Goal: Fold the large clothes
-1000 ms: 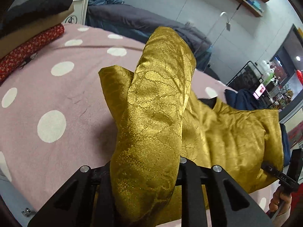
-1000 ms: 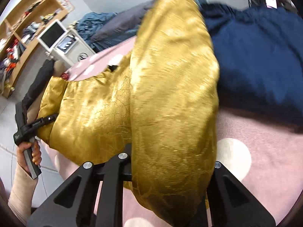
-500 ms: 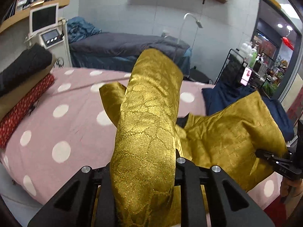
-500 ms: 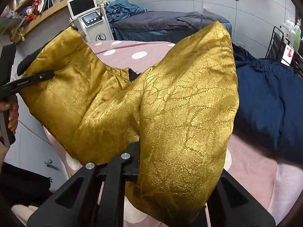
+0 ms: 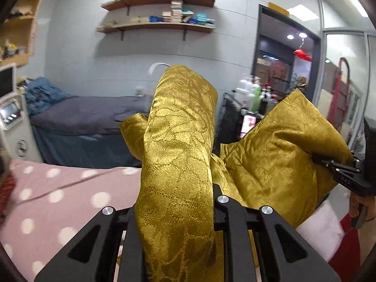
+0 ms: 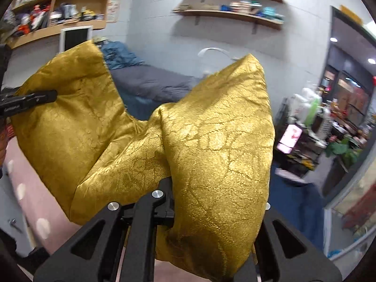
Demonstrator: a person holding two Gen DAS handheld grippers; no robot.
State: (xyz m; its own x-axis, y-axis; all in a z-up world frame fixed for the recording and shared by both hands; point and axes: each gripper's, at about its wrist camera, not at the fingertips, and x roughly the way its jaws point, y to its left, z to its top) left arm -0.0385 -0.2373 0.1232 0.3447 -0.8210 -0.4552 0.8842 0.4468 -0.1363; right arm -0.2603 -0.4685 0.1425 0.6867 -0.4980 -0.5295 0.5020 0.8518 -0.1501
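Note:
A large gold brocade garment (image 5: 277, 155) hangs in the air between my two grippers, above the pink polka-dot bed (image 5: 58, 188). In the left wrist view my left gripper (image 5: 176, 211) is shut on one bunched end, which stands up and hides the fingertips. At the right edge of that view my right gripper (image 5: 329, 164) pinches the other end, with a hand below it. In the right wrist view my right gripper (image 6: 211, 202) is shut on a thick fold of the garment (image 6: 223, 141), and my left gripper (image 6: 44, 96) clamps the far corner at the left.
A grey-covered bed (image 5: 82, 115) stands behind against the tiled wall, with a white machine with a screen (image 5: 11, 117) to its left. A black cart of bottles (image 5: 249, 98) is at the right. Navy cloth (image 6: 293, 202) lies low on the right.
Both grippers have risen with the gold garment, which has lifted off the pink bed. The views have tilted up to the wall and shelves. Both grips have stayed on the cloth.

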